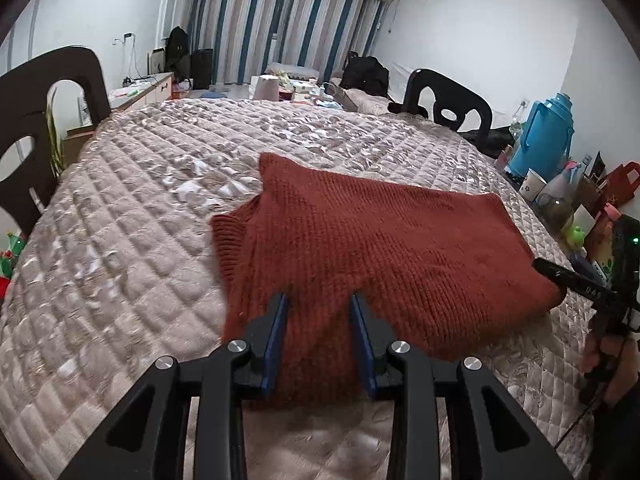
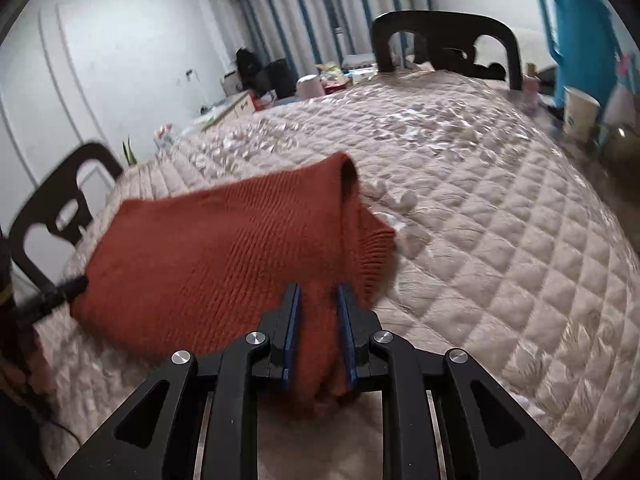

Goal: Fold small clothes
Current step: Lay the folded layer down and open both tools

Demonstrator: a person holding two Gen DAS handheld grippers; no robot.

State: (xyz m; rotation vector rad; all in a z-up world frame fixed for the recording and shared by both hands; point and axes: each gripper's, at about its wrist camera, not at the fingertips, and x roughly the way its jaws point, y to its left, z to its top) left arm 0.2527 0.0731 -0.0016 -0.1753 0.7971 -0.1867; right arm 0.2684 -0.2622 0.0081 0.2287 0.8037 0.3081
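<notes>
Blue thermos (image 1: pixel 546 136) and paper cup (image 1: pixel 534 185) stand in clutter at the table's right edge; contents not visible. Rust sweater (image 1: pixel 384 248), folded, lies on the quilted cover (image 1: pixel 140 216), near the front edge. Left gripper (image 1: pixel 319 308) clamps its near hem, pads narrowly apart on bunched knit. Right gripper (image 2: pixel 318 296) likewise pinches the opposite near corner. Dark chairs (image 1: pixel 38 120) flank the table; striped curtains (image 1: pixel 280 20) behind. The cover beyond the sweater is clear.
</notes>
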